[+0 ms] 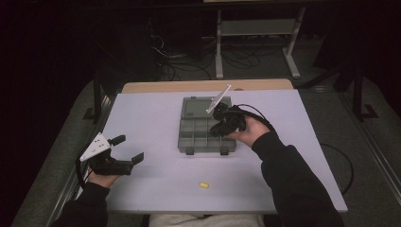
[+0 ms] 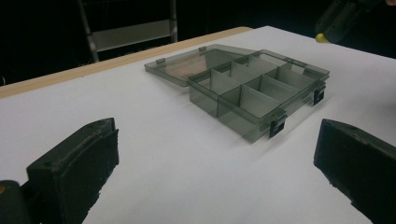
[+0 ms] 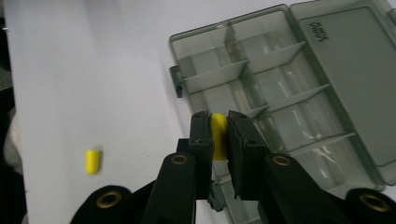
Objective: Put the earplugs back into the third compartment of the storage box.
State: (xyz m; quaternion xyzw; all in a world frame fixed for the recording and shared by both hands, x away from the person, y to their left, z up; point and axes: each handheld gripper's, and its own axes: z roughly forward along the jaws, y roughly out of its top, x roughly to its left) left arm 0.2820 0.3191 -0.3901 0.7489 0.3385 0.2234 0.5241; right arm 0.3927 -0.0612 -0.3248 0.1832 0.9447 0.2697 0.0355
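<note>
White tabletop [image 1: 156, 118], dark room, open grey compartment box [image 1: 205, 127], yellow piece [image 1: 204, 185]

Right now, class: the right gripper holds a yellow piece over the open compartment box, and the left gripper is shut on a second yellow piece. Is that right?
Not quite. The left gripper stands open and holds nothing, as the left gripper view shows. The second yellow piece lies loose on the table. The right gripper does hold a yellow piece over the open compartment box.
</note>
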